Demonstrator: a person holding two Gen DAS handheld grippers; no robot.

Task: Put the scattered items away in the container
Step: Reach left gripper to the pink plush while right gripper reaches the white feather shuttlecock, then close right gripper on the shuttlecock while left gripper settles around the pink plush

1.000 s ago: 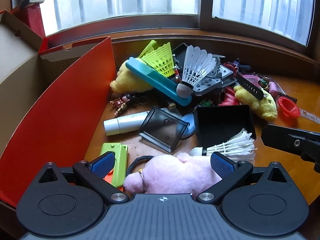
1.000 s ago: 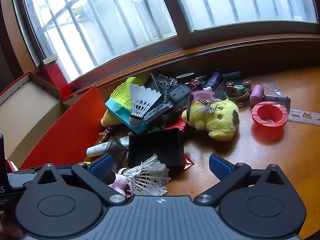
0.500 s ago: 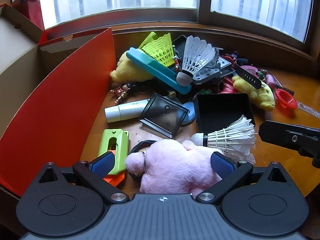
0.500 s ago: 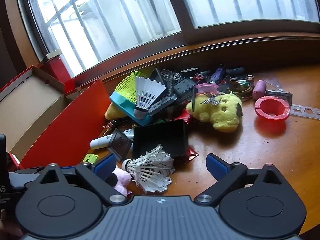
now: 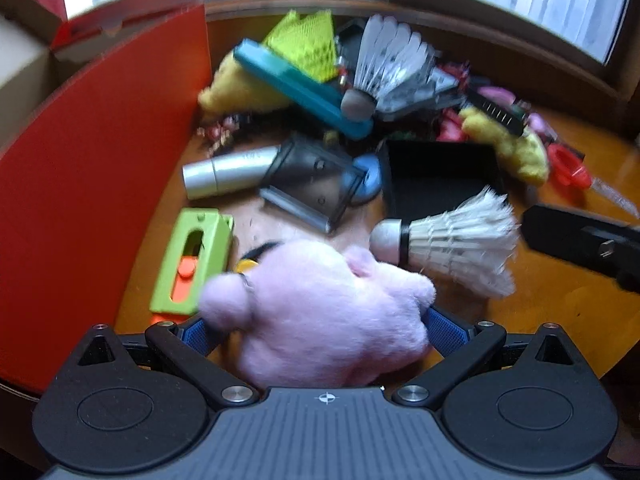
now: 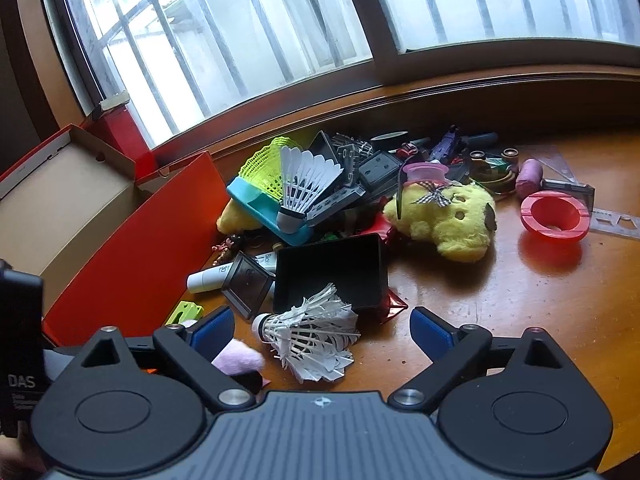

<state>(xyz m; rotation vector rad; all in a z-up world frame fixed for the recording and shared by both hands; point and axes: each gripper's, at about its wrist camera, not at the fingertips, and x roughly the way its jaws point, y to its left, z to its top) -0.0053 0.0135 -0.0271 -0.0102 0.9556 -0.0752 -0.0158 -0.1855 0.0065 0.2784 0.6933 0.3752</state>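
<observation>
A pink plush toy (image 5: 320, 312) sits between the blue pads of my left gripper (image 5: 316, 330), which is open around it; whether the pads touch it I cannot tell. It also shows in the right wrist view (image 6: 238, 360). A frayed white shuttlecock (image 6: 312, 338) lies between the fingers of my open right gripper (image 6: 322, 326), and shows in the left wrist view (image 5: 452, 240). The red cardboard box (image 6: 80, 208) stands open at the left, its red wall (image 5: 96, 184) beside my left gripper.
A pile on the wooden table (image 6: 520, 288): black tray (image 6: 332, 272), yellow plush (image 6: 448, 216), white shuttlecock (image 6: 306, 184), teal case (image 5: 304, 88), white tube (image 5: 228, 170), green cutter (image 5: 196, 260), red ring (image 6: 554, 216). The right gripper's body (image 5: 584, 240) is at the right.
My left gripper has moved forward, so the pink plush now lies deep between its fingers. The right gripper has drawn back and risen a little; the frayed shuttlecock stays in place.
</observation>
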